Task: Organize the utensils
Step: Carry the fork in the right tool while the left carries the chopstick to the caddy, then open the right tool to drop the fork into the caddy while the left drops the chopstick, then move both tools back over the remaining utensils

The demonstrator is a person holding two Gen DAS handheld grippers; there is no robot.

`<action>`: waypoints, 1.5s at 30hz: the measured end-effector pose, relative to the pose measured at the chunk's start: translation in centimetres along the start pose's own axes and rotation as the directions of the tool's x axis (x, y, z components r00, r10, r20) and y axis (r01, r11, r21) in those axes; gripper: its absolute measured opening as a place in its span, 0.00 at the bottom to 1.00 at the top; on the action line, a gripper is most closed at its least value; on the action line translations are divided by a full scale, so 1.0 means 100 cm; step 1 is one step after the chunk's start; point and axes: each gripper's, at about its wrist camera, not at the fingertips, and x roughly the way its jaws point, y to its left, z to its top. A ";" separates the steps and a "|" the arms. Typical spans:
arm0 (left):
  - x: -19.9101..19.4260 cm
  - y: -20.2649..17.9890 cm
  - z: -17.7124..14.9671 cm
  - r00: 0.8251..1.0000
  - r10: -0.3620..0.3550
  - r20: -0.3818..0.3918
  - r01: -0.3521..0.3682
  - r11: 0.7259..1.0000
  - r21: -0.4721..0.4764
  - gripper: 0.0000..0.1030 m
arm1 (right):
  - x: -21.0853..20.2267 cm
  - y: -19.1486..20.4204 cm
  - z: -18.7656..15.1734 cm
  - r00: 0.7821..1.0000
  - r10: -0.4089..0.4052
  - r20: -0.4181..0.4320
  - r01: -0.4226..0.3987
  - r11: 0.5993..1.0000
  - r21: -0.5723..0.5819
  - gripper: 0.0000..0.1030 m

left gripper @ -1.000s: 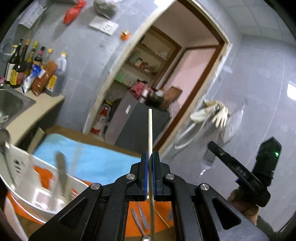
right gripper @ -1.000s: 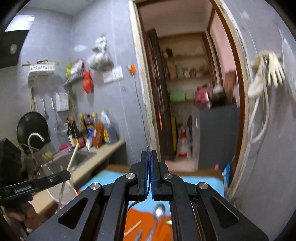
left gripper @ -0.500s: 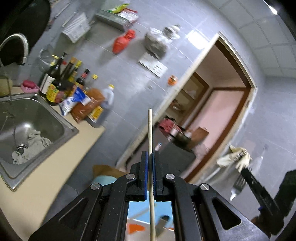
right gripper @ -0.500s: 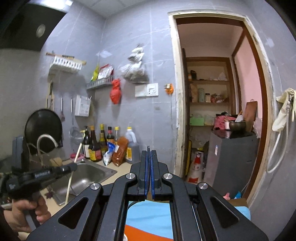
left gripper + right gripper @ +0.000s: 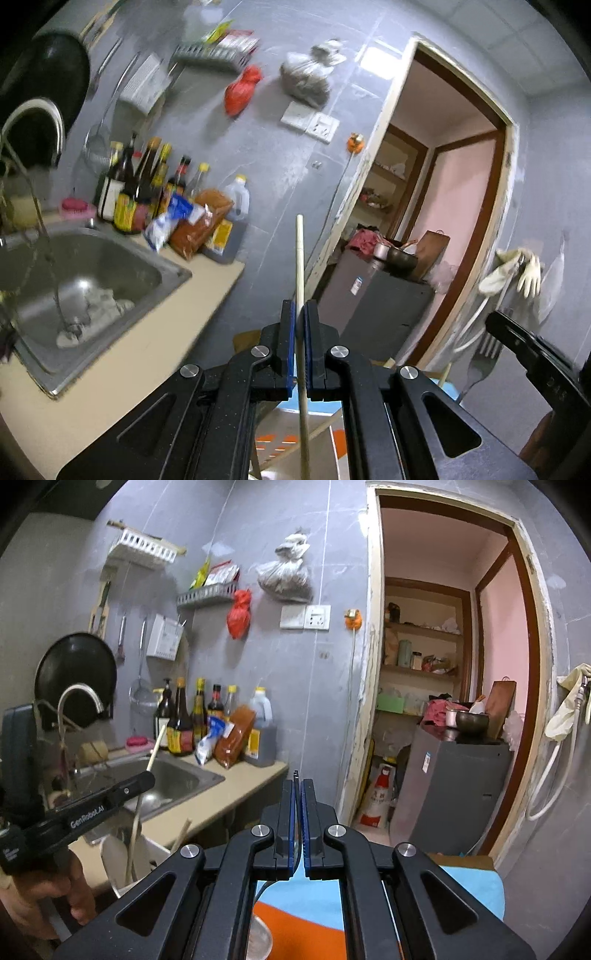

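Observation:
My left gripper [image 5: 299, 310] is shut on a pale wooden chopstick [image 5: 299, 258] that stands upright between the pads. The same chopstick [image 5: 155, 747] shows in the right wrist view, sticking up from the left gripper [image 5: 146, 777]. My right gripper [image 5: 297, 786] is shut on a thin dark metal handle; in the left wrist view it [image 5: 495, 319] holds a metal fork [image 5: 482, 360] with the tines hanging down. A white utensil holder [image 5: 118, 860] with another chopstick stands below the left gripper.
A steel sink [image 5: 85, 273] with a tap [image 5: 33, 118] is set in the beige counter [image 5: 122, 362]. Sauce bottles [image 5: 147, 192] stand at the wall. An orange and blue mat [image 5: 317, 912] lies below. A grey cabinet [image 5: 454, 786] stands in the doorway.
Both grippers have risen and tilted up from the mat and holder; the views now face the wall, sink and doorway. Each still grips its utensil.

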 end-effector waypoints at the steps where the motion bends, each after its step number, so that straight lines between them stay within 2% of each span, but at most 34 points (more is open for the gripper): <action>1: -0.001 -0.003 -0.001 1.000 0.000 0.003 0.000 1.000 0.025 0.02 | 0.001 0.002 -0.002 1.000 0.006 -0.010 -0.006 1.000 0.000 0.02; 6: -0.005 -0.010 -0.008 1.000 -0.011 -0.019 0.013 0.997 0.073 0.02 | 0.004 0.006 -0.008 0.999 0.030 -0.040 -0.030 0.999 0.015 0.03; 9: -0.007 -0.012 -0.010 0.998 -0.018 -0.055 0.022 0.997 0.069 0.02 | 0.005 0.005 -0.010 0.996 0.056 -0.067 -0.053 0.998 0.036 0.03; 12: -0.012 -0.010 -0.008 0.996 -0.031 -0.087 0.035 0.998 0.046 0.03 | 0.002 0.002 -0.010 0.993 0.095 -0.071 -0.090 0.994 0.069 0.09; 13: -0.014 -0.010 -0.008 0.994 -0.035 -0.100 0.039 0.999 0.036 0.06 | 0.001 0.001 -0.010 0.992 0.105 -0.069 -0.099 0.992 0.079 0.14; 15: -0.019 -0.011 -0.005 0.994 -0.035 -0.105 0.038 0.999 0.026 0.18 | -0.001 -0.004 -0.009 0.988 0.139 -0.061 -0.131 0.984 0.118 0.18; 17: -0.026 -0.015 -0.001 0.995 -0.033 -0.098 0.035 0.999 0.019 0.39 | -0.006 -0.013 -0.007 0.988 0.147 -0.054 -0.136 0.977 0.166 0.21; 18: -0.029 -0.018 0.002 0.995 -0.034 -0.096 0.036 0.999 0.015 0.41 | -0.008 -0.017 -0.006 0.987 0.151 -0.050 -0.139 0.973 0.184 0.23; 19: -0.031 -0.021 0.004 0.995 -0.036 -0.096 0.038 0.999 0.013 0.44 | -0.012 -0.023 -0.004 0.989 0.143 -0.045 -0.131 0.970 0.207 0.31; 20: -0.033 -0.026 0.006 0.995 -0.030 -0.098 0.032 0.999 0.018 0.51 | -0.016 -0.029 -0.002 0.990 0.136 -0.037 -0.124 0.967 0.223 0.44; 21: -0.034 -0.030 0.008 0.995 -0.019 -0.099 0.021 0.999 0.023 0.56 | -0.021 -0.035 0.000 0.992 0.127 -0.025 -0.117 0.964 0.239 0.51; 23: -0.038 -0.040 0.012 0.996 0.012 -0.088 -0.009 0.999 0.034 0.82 | -0.032 -0.048 0.003 0.994 0.107 0.002 -0.104 0.959 0.263 0.69; 26: -0.045 -0.058 0.014 0.998 0.037 -0.058 -0.034 0.998 0.048 0.94 | -0.047 -0.066 0.007 0.997 0.080 0.021 -0.083 0.956 0.281 0.81; 28: -0.049 -0.075 0.013 0.997 0.065 -0.037 -0.062 0.995 0.077 0.96 | -0.056 -0.079 0.007 0.998 0.063 0.029 -0.068 0.955 0.287 0.86; 30: -0.053 -0.090 0.010 0.996 0.084 -0.012 -0.082 0.991 0.109 0.97 | -0.065 -0.089 0.007 0.998 0.046 0.033 -0.053 0.956 0.289 0.97; 31: -0.055 -0.098 0.008 0.996 0.087 -0.004 -0.085 0.988 0.128 0.98 | -0.073 -0.096 0.006 0.999 0.032 0.041 -0.043 0.956 0.290 1.00; 34: -0.059 -0.122 -0.003 0.996 0.084 0.001 -0.082 0.979 0.185 0.98 | -0.089 -0.113 0.004 0.998 0.009 0.057 -0.025 0.959 0.283 1.00; 40: -0.066 -0.164 -0.029 0.997 0.071 -0.014 -0.066 0.971 0.230 0.98 | -0.116 -0.145 -0.010 0.998 -0.036 0.049 0.021 0.962 0.273 1.00; 45: -0.062 -0.197 -0.058 0.996 0.041 -0.084 -0.016 0.960 0.280 0.98 | -0.126 -0.175 -0.030 0.998 -0.066 -0.010 0.066 0.960 0.273 1.00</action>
